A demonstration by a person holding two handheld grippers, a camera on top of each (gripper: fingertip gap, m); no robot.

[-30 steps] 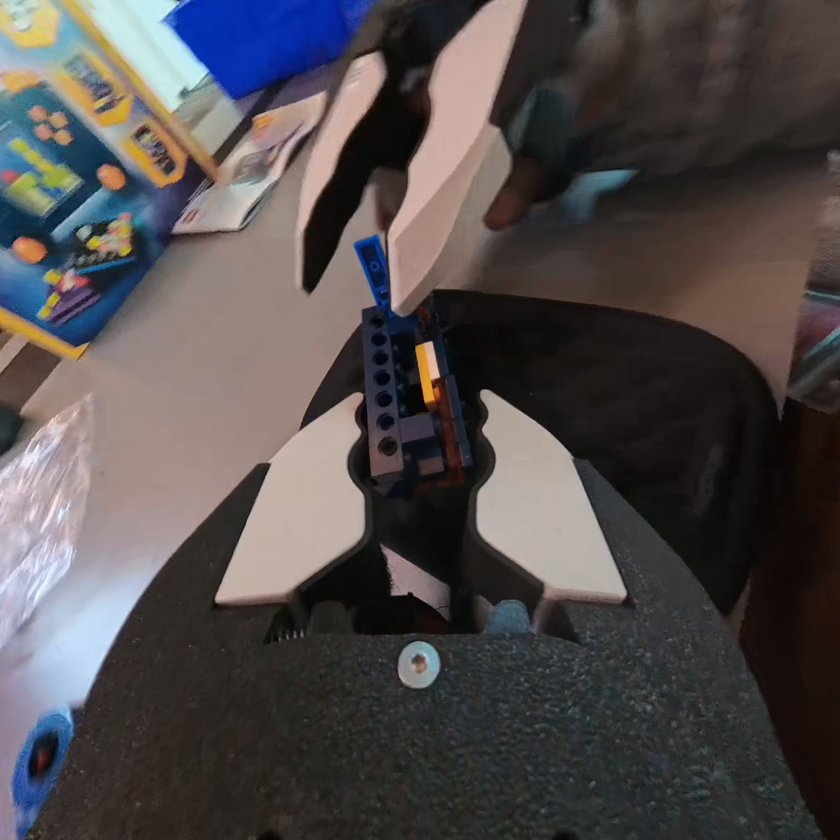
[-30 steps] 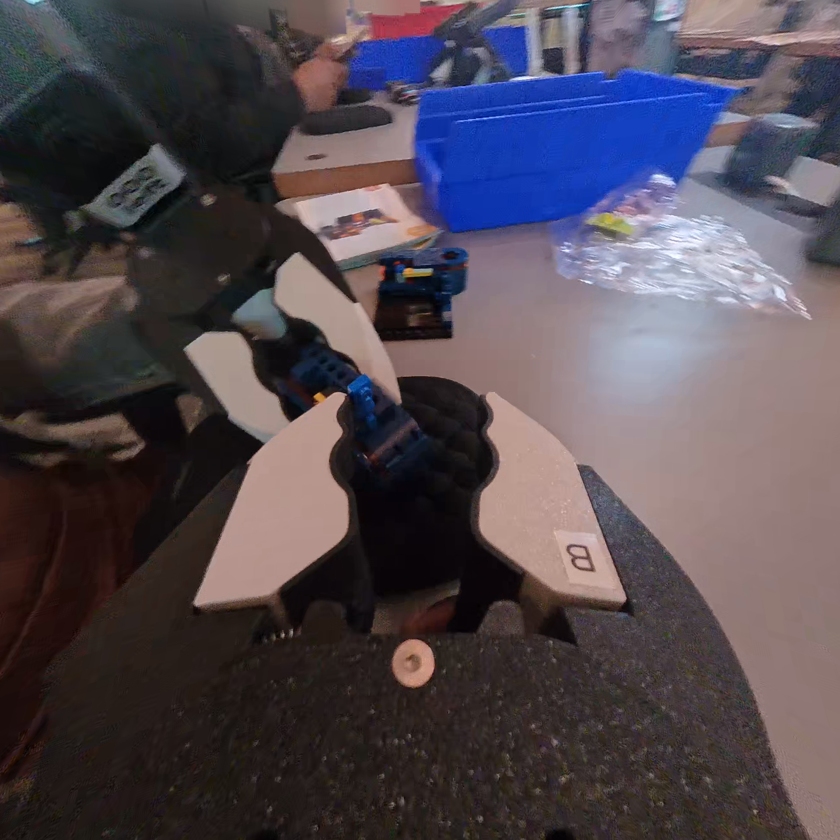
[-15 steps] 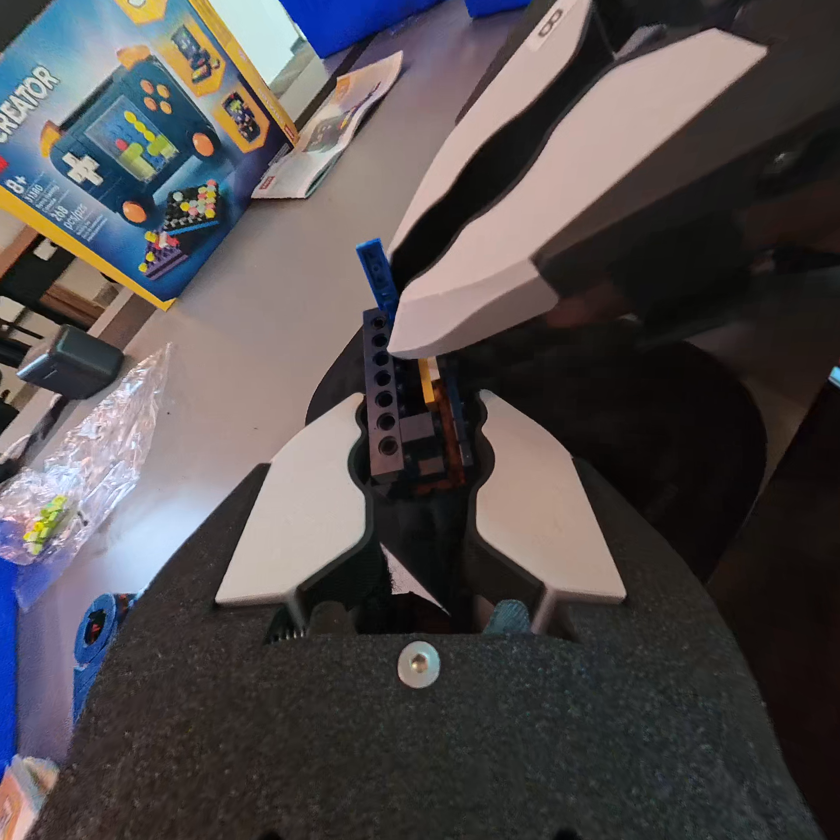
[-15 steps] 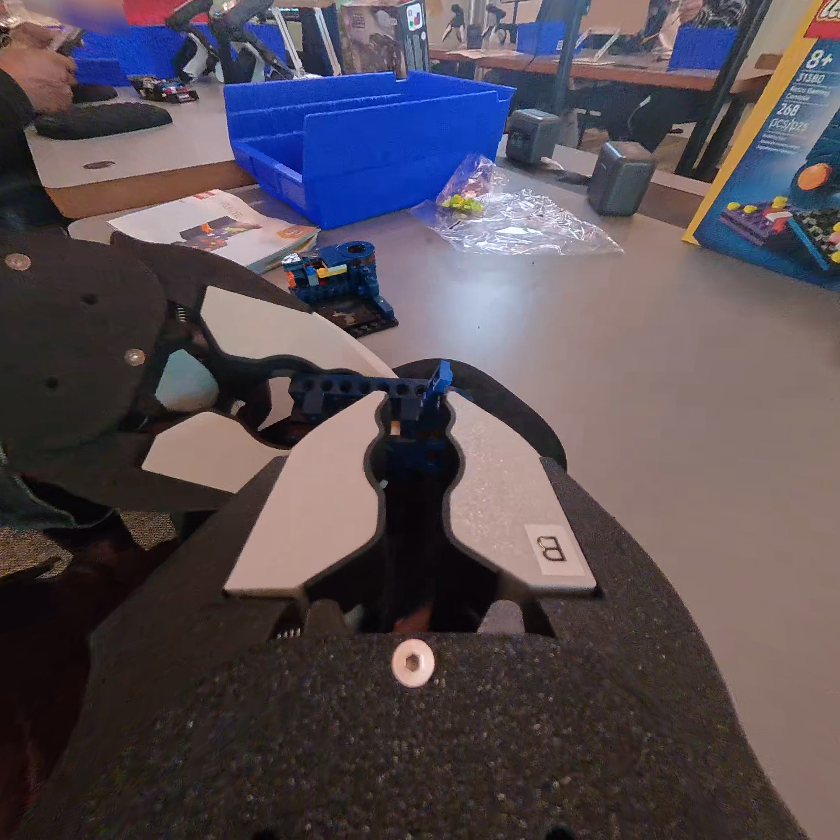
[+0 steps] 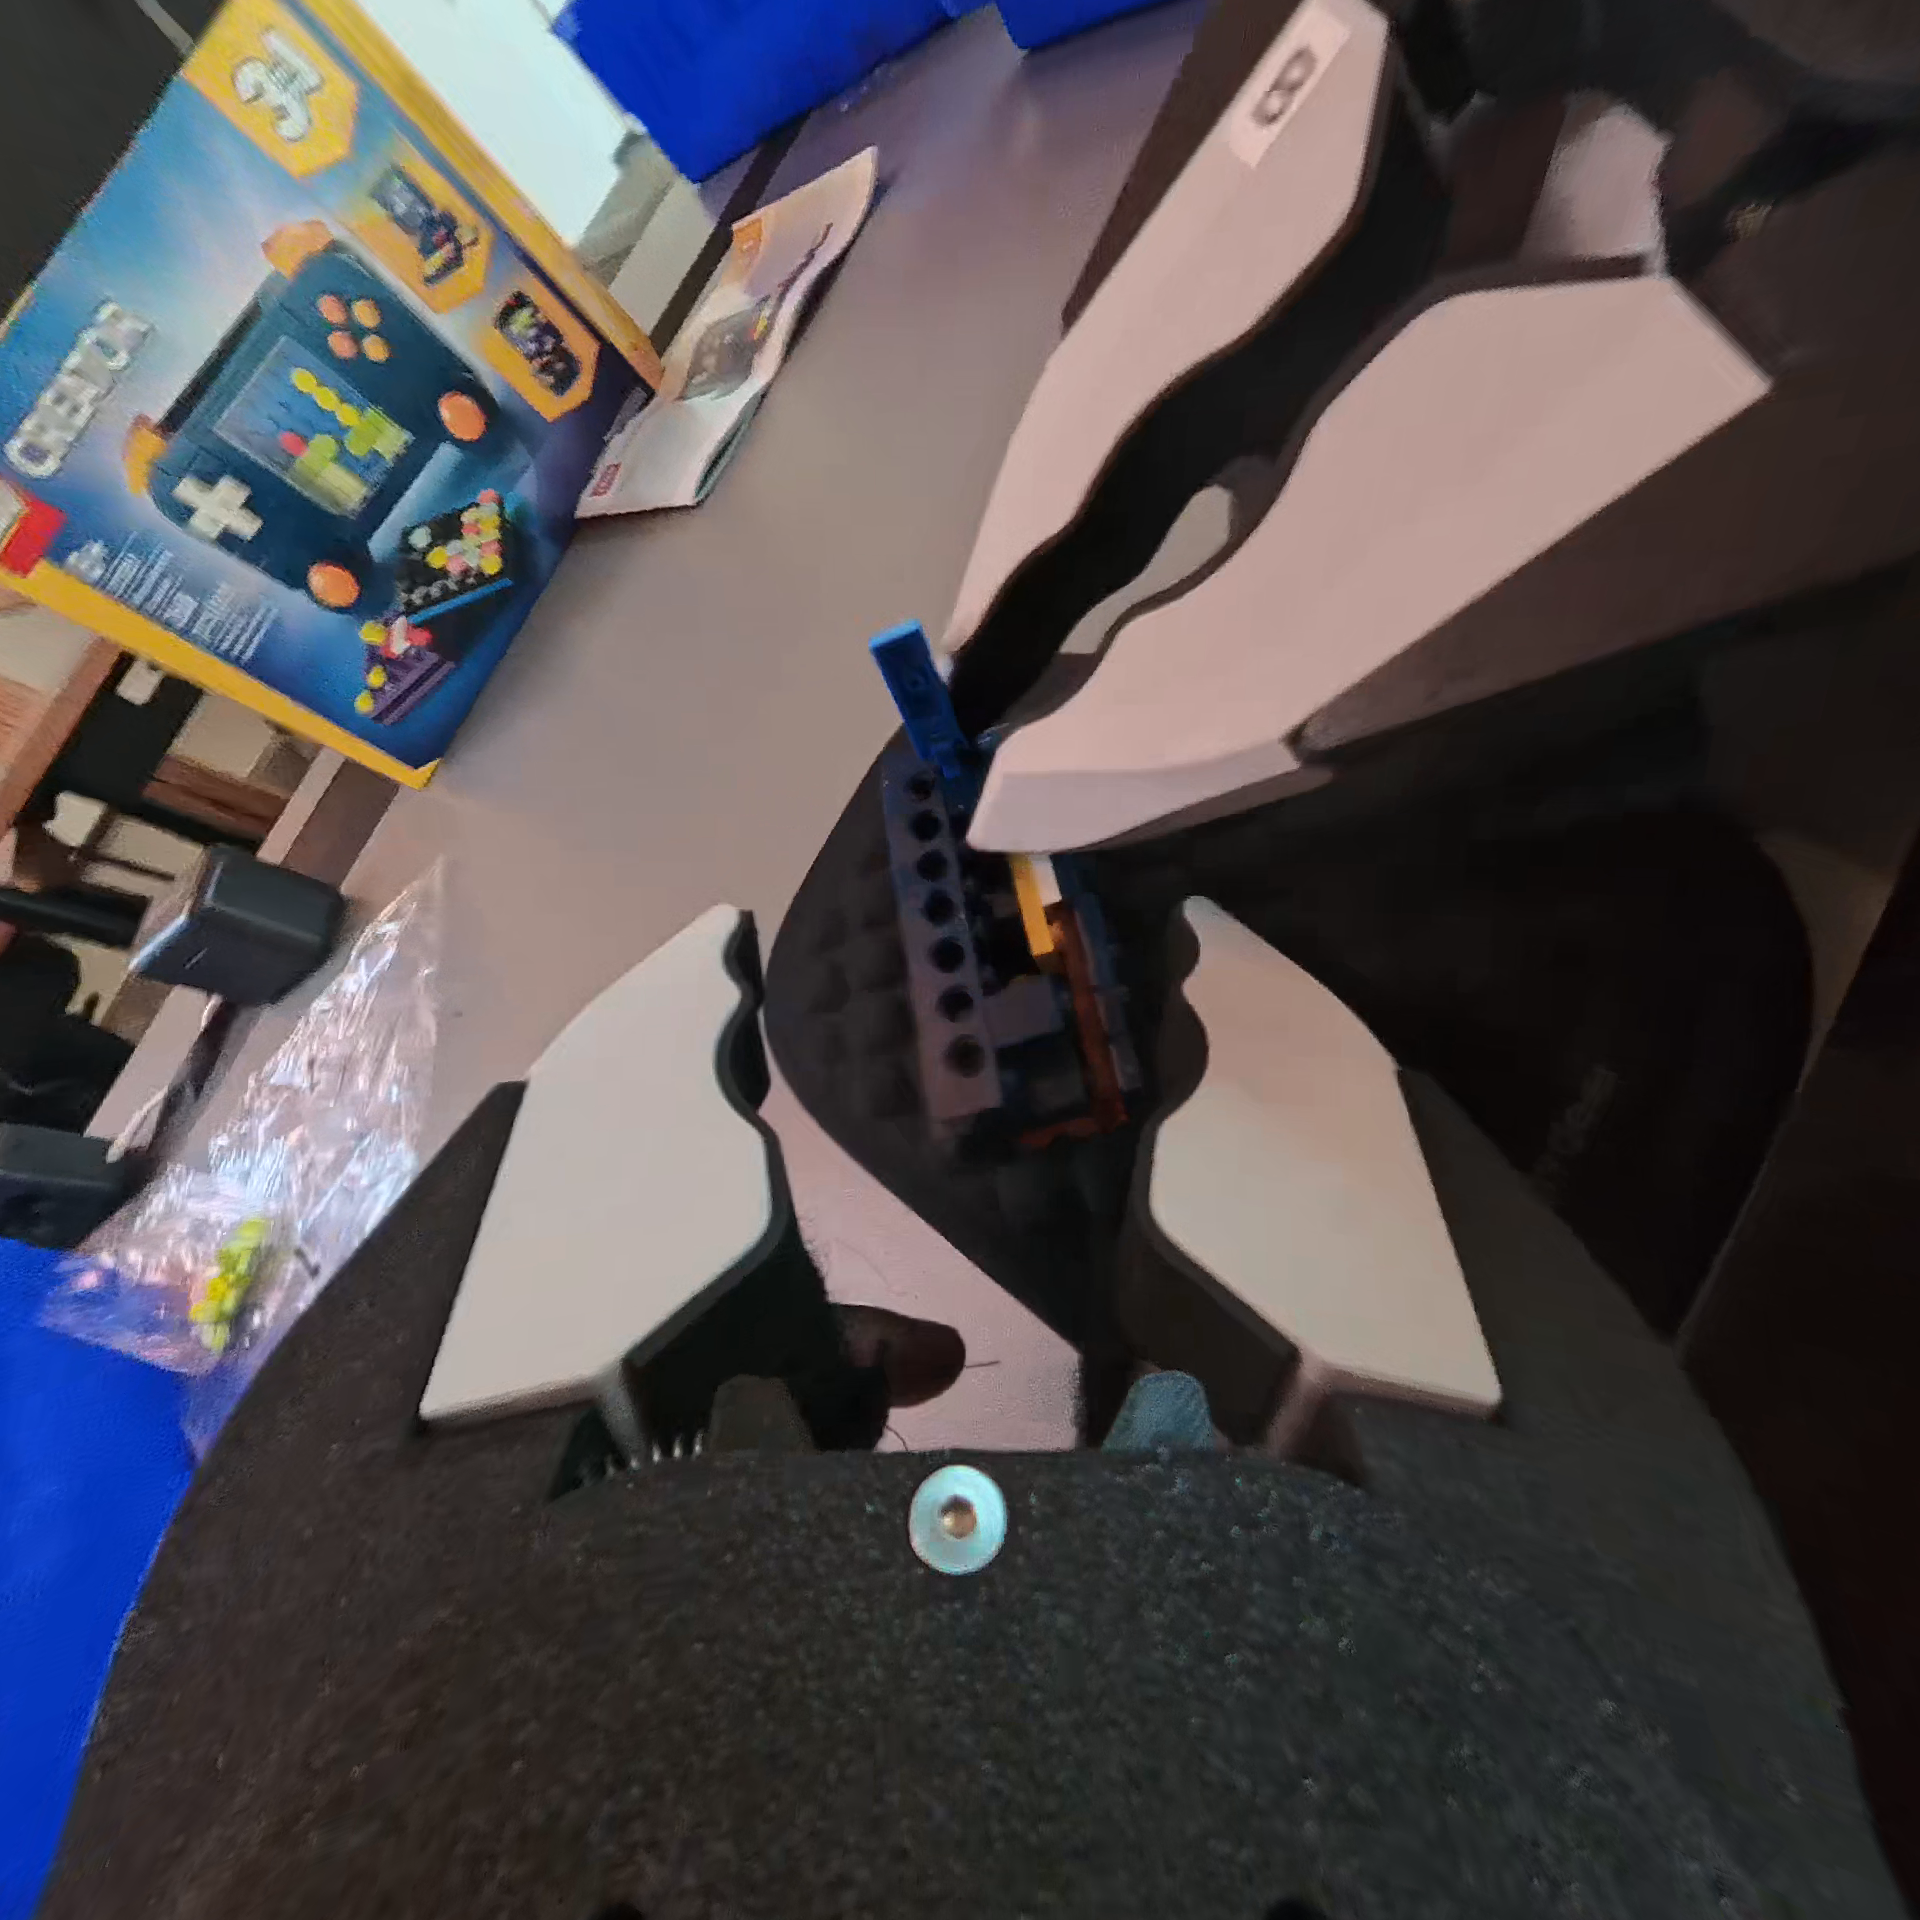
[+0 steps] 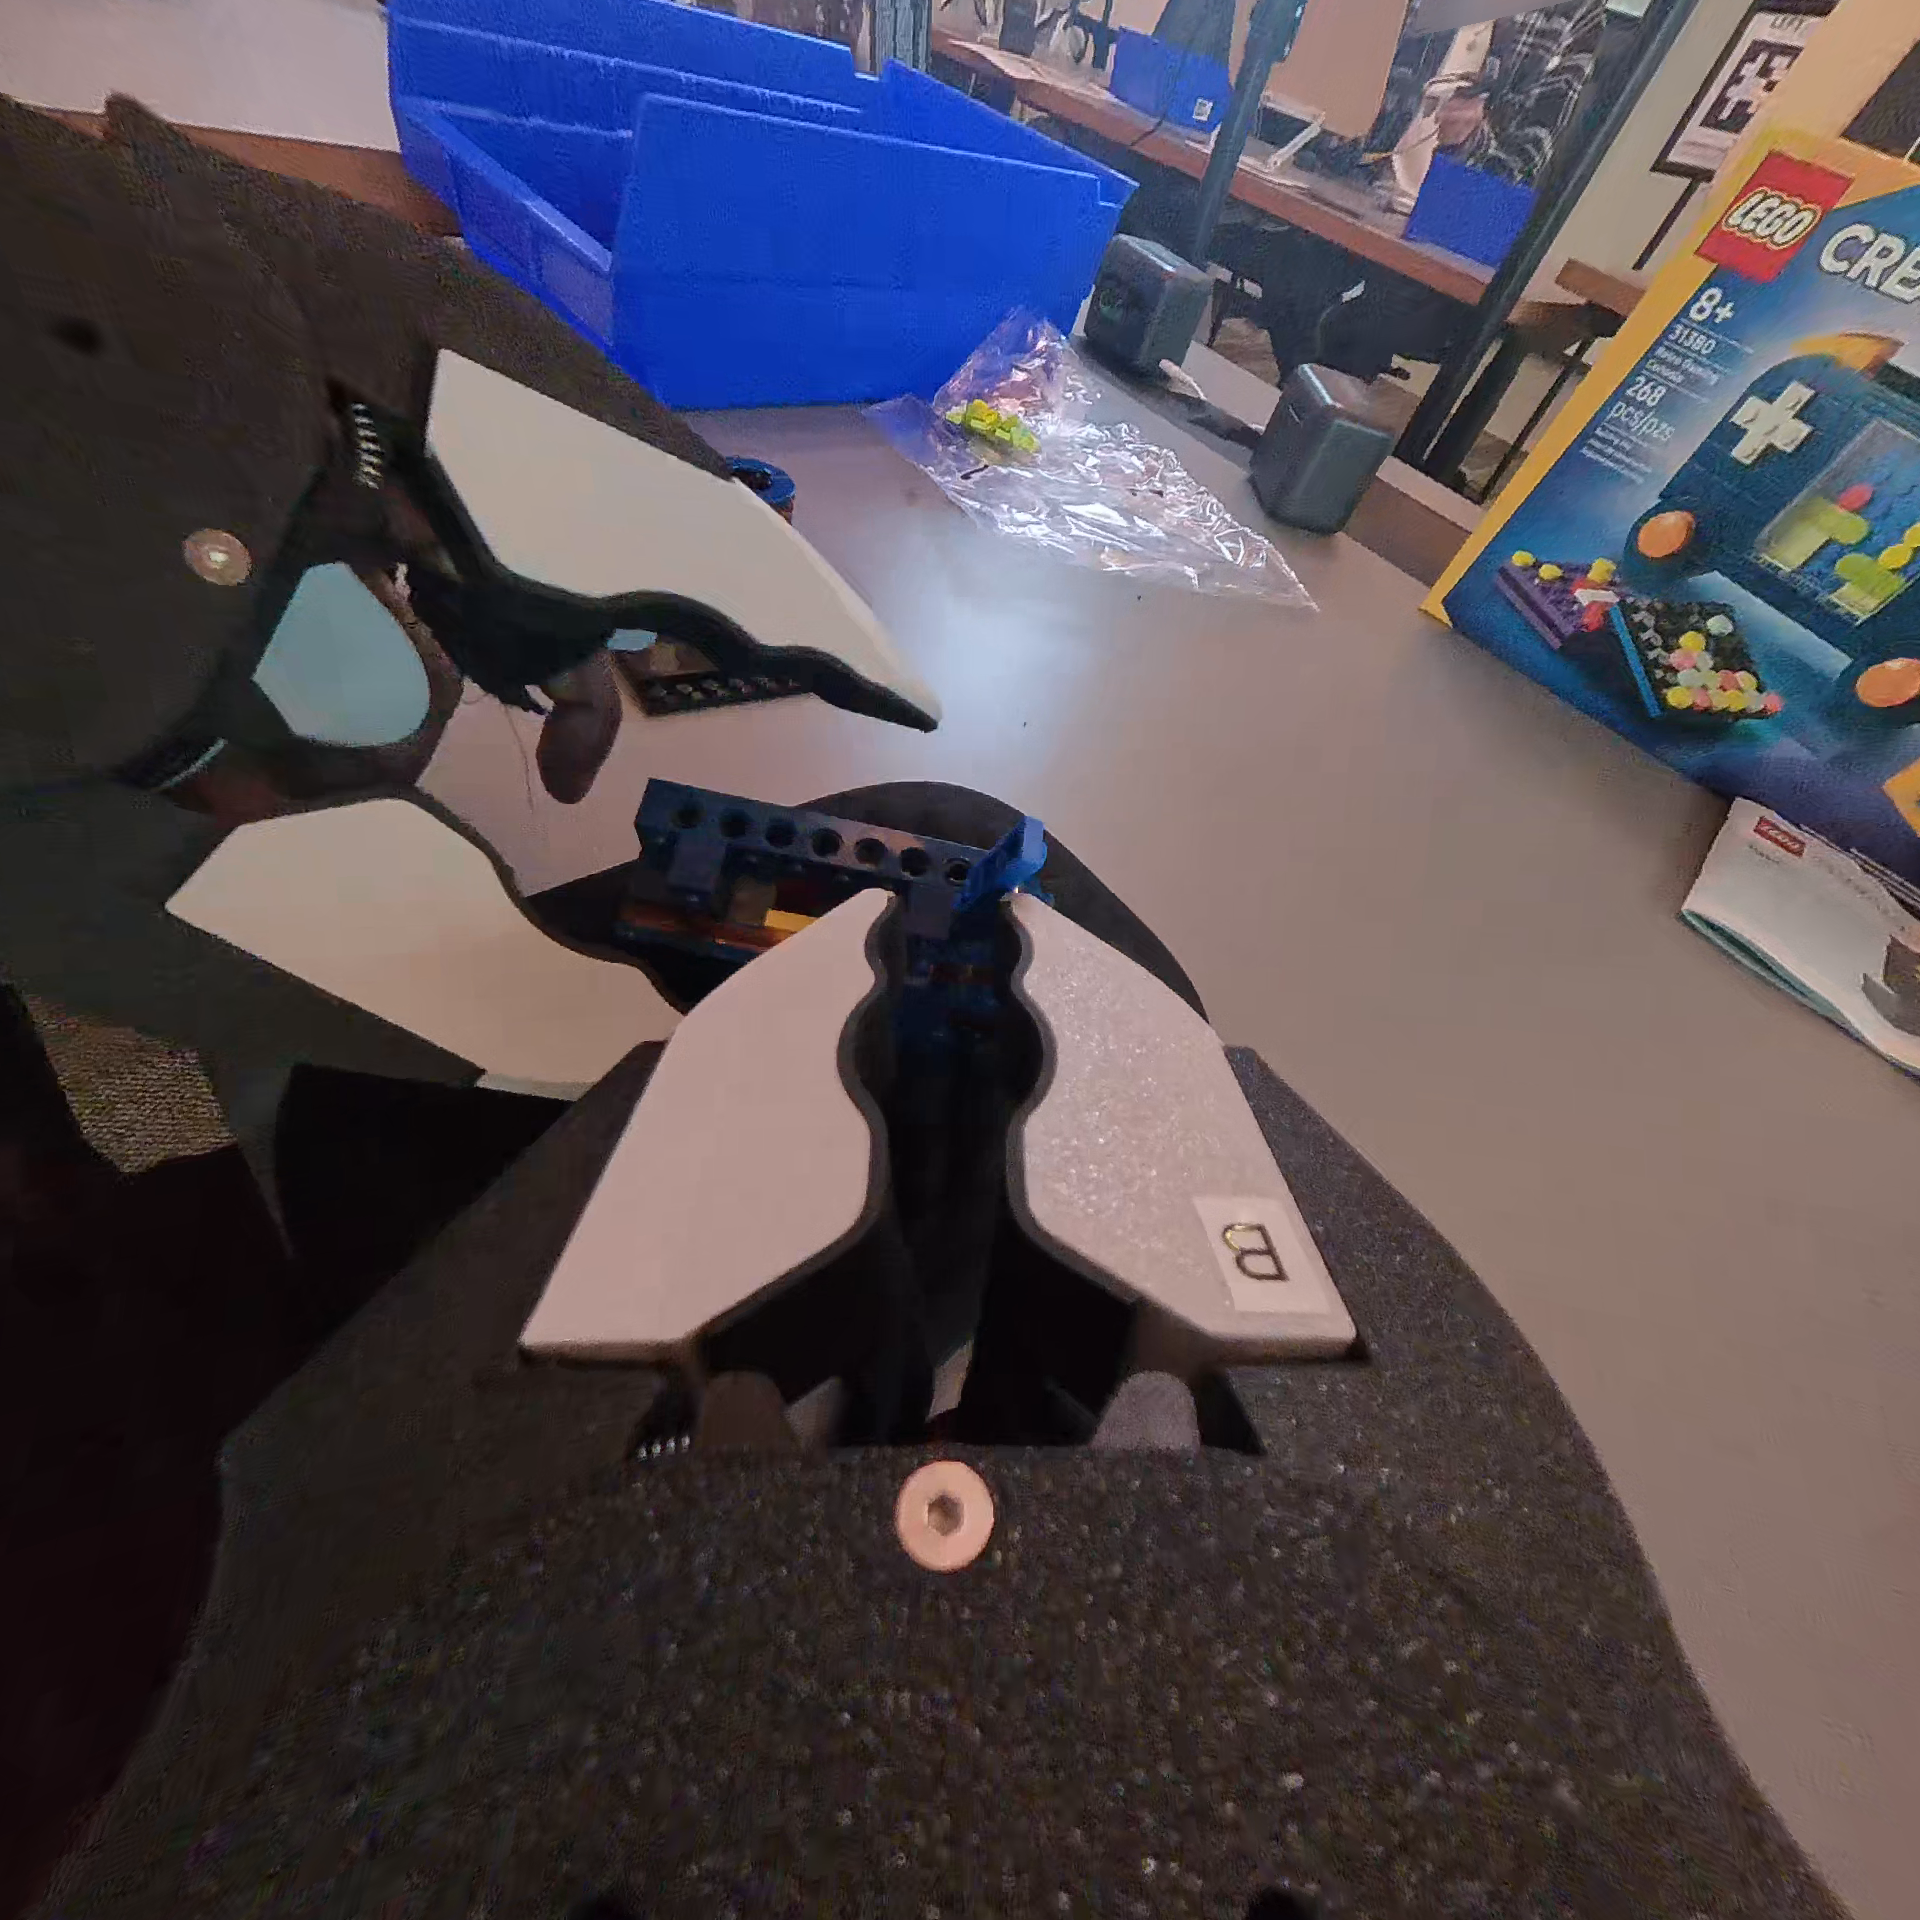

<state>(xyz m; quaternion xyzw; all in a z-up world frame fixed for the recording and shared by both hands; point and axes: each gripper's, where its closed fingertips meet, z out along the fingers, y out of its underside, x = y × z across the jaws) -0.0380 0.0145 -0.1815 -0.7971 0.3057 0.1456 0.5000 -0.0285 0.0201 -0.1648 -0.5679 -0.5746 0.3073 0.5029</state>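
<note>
A dark blue brick assembly [image 5: 977, 966] with a row of holes and a small blue plate [image 5: 914, 686] standing up at one end lies between my left gripper's [image 5: 966, 935] fingers. The left gripper is open, and both pads stand clear of the assembly. My right gripper [image 6: 948, 909] is shut on the plate end of the assembly [image 6: 821, 842]. It holds it over a black padded thing [image 6: 1122, 935] at the table's near edge. In the left wrist view the right gripper [image 5: 966, 738] comes in from the upper right. In the right wrist view the left gripper's fingers [image 6: 623, 540] spread wide around the assembly's other end.
On the grey table [image 6: 1351, 935] stand a blue and yellow toy box [image 6: 1714, 499], a booklet [image 6: 1818, 935], a clear plastic bag with small parts [image 6: 1091, 488], a blue bin [image 6: 779, 239] and two dark small boxes [image 6: 1320, 447]. Another brick piece [image 6: 717, 686] lies behind the left finger.
My left gripper has opened and let go of the assembly. My right gripper closed on its plate end a second ago and still grips it.
</note>
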